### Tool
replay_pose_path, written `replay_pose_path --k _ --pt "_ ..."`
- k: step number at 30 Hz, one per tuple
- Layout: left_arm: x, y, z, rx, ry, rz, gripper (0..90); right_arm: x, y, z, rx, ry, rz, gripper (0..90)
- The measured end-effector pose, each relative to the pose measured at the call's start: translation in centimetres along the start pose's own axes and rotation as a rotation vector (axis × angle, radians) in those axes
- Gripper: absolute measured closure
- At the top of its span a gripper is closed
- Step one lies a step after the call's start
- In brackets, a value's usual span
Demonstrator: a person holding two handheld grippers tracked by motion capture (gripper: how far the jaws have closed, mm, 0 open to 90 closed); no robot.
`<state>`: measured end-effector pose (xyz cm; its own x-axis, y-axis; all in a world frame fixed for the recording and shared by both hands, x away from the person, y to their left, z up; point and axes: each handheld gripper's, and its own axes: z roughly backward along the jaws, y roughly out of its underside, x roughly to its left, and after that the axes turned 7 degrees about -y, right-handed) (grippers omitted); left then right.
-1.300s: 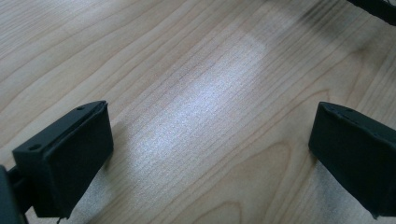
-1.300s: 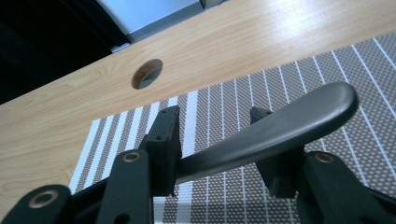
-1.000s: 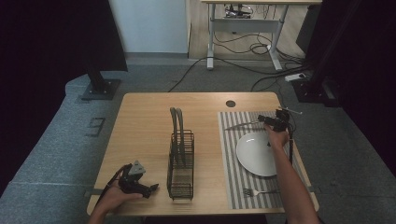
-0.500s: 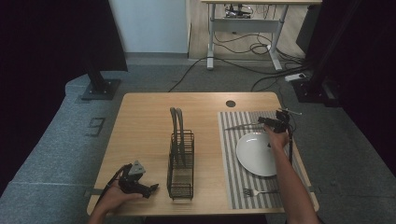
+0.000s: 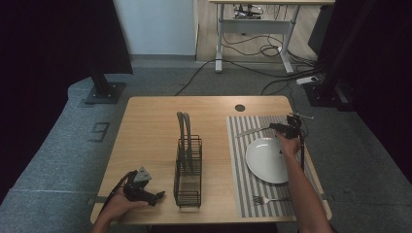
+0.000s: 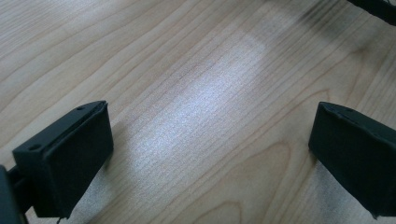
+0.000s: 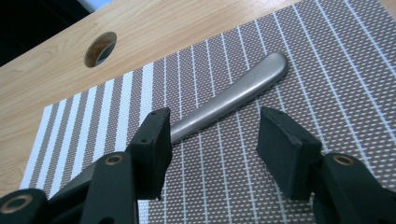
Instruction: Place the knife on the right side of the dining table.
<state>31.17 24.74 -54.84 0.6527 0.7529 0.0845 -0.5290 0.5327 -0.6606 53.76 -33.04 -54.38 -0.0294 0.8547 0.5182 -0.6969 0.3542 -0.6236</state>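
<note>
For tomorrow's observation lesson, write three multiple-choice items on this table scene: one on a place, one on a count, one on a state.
1. Where does the fork lie?
A. on the striped placemat, nearer the person than the plate
B. in the wire rack
C. on the plate

2. How many plates are on the table?
A. three
B. one
C. none

3. How do the right gripper's jaws stand?
A. shut on the fork
B. shut on nothing
C. open, with the knife beyond them

Answers: 1 A, the high view shows it at the mat's near edge; 2 B, one white plate; 3 C, a gap parts the jaws and the handle lies free.
</note>
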Motion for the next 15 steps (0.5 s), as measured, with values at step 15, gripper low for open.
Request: replay_pose_path --k 15 --pt "0.0 0.0 0.0 0.0 0.0 0.0 0.0 1.1 -0.6 1.0 -0.032 -0.058 0.099 41.9"
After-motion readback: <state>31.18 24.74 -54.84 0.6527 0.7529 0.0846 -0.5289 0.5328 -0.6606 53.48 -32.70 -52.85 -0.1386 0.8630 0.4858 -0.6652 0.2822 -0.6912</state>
